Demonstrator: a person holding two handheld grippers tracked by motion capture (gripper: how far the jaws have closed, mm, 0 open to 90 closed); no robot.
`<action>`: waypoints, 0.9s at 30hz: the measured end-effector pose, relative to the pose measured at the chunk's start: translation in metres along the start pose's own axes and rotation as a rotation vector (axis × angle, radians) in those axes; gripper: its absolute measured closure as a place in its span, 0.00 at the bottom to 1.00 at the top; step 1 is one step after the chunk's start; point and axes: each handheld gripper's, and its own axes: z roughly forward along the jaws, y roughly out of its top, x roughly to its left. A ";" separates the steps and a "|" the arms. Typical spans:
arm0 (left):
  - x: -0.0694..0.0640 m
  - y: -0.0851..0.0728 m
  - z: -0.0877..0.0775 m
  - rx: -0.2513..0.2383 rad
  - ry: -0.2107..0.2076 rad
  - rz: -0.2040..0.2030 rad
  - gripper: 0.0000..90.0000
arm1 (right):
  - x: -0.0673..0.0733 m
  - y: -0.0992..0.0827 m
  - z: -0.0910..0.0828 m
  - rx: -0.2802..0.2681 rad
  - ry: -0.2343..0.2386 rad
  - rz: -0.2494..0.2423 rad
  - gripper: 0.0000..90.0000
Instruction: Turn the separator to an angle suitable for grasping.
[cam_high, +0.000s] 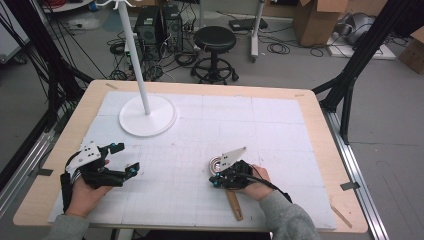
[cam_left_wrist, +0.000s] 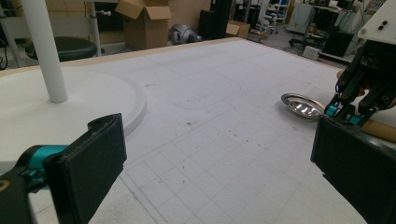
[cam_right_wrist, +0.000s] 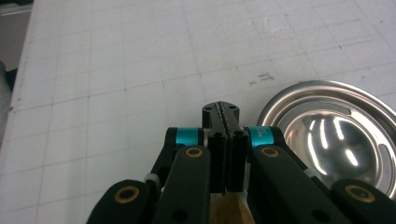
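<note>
We saw the right gripper (cam_high: 218, 181) resting on the white mat (cam_high: 280, 130), a little right of the table's middle, near the person's edge. Its jaws were pressed fully together, and in the right gripper view a wooden tip showed just below the closed pads – whether the pads really clamped it, we could not tell. This wooden stick (cam_high: 234, 204) lay on the mat under the right hand (cam_high: 256, 182); its long axis ran from about 11 o'clock to 5 o'clock in the high view, with the free end pointing toward the person's edge at 5 o'clock.

The small metal dish (cam_high: 216, 164) sat just beside the gripper's tip, at about 11 o'clock from it, and in the right gripper view (cam_right_wrist: 336, 135) it lay at 3 o'clock of the closed jaws, very near.

For moving, the mat was open at 9 o'clock of the dish, as far as the left gripper (cam_high: 123, 159). At 10 o'clock, well apart, stood the white stand (cam_high: 147, 116) with its round base and upright pole. The near edge of the table (cam_high: 320, 102) was close behind the stick's end.

The left gripper was near the left edge of the mat – its jaws stood wide apart, with nothing between them.
</note>
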 end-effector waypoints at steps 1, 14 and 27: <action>0.000 0.000 0.000 0.001 0.001 -0.001 0.04 | 0.000 0.000 0.000 0.002 0.001 0.002 1.00; 0.001 0.000 0.000 -0.004 -0.002 -0.003 0.04 | -0.001 -0.001 -0.002 0.014 -0.022 0.009 1.00; 0.002 0.000 -0.001 -0.003 0.000 -0.003 0.04 | -0.005 -0.009 -0.010 0.008 -0.048 0.009 1.00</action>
